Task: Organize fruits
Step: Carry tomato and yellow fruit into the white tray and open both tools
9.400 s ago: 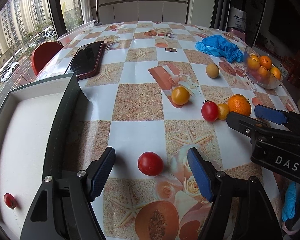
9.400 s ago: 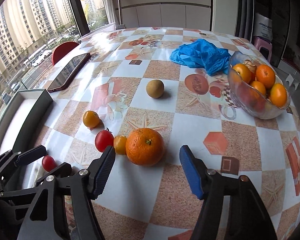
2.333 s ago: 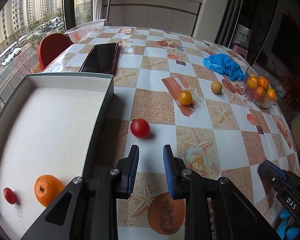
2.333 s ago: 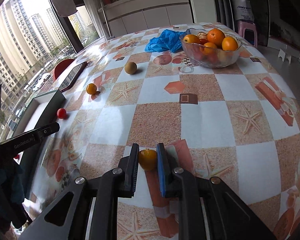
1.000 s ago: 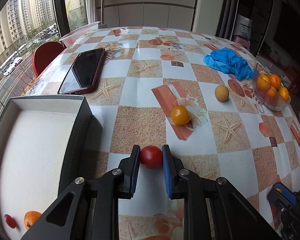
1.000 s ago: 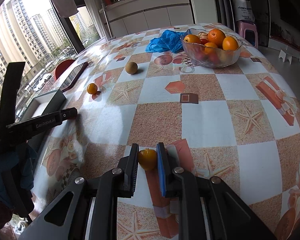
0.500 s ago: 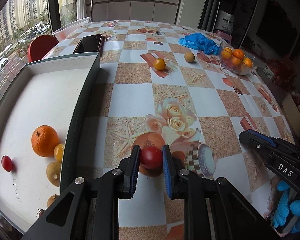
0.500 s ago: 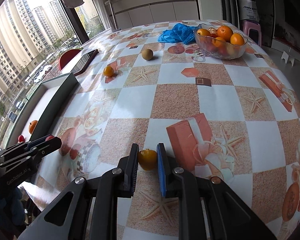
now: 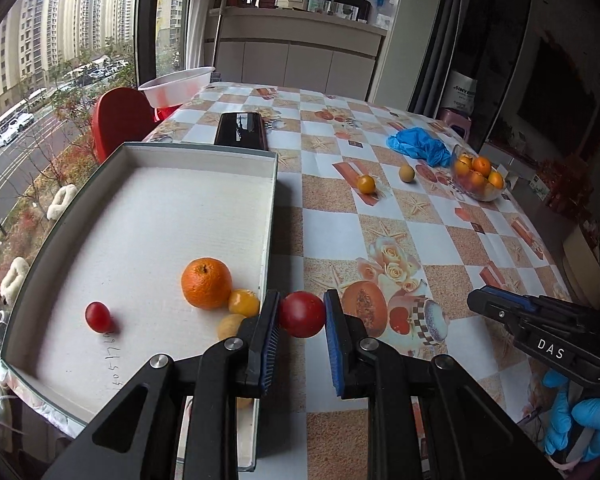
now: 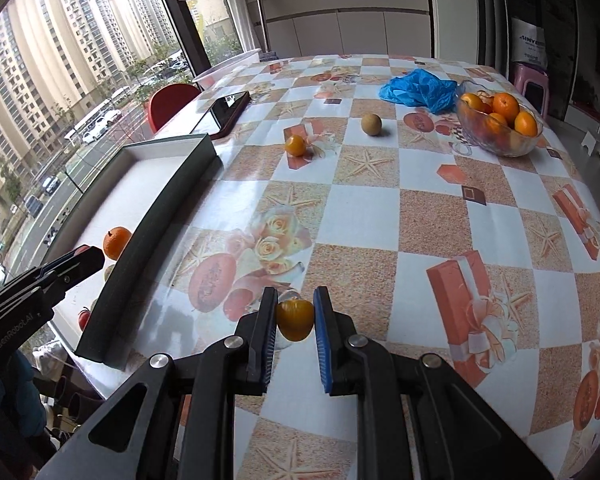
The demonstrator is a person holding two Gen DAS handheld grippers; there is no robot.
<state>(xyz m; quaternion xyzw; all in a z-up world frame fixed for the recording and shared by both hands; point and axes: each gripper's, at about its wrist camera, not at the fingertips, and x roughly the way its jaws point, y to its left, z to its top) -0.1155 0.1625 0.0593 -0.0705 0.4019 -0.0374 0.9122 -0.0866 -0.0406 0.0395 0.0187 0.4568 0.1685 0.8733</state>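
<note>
The left hand-held gripper [image 9: 302, 314] is clamped on a red tomato [image 9: 302, 313], held right at the near right wall of the white tray [image 9: 269, 216]; the tray floor lies to its left, so this hand is nearer. The right hand-held gripper [image 10: 295, 320] is clamped on a small yellow-orange fruit [image 10: 295, 320] over the desk [image 10: 364, 208], the tray well to its left. In the tray: one orange [image 9: 206, 283], one small red fruit [image 9: 98, 317], at least two yellowish fruits. Farther out, two loose fruits and one fruit bowl [image 10: 499, 128].
</note>
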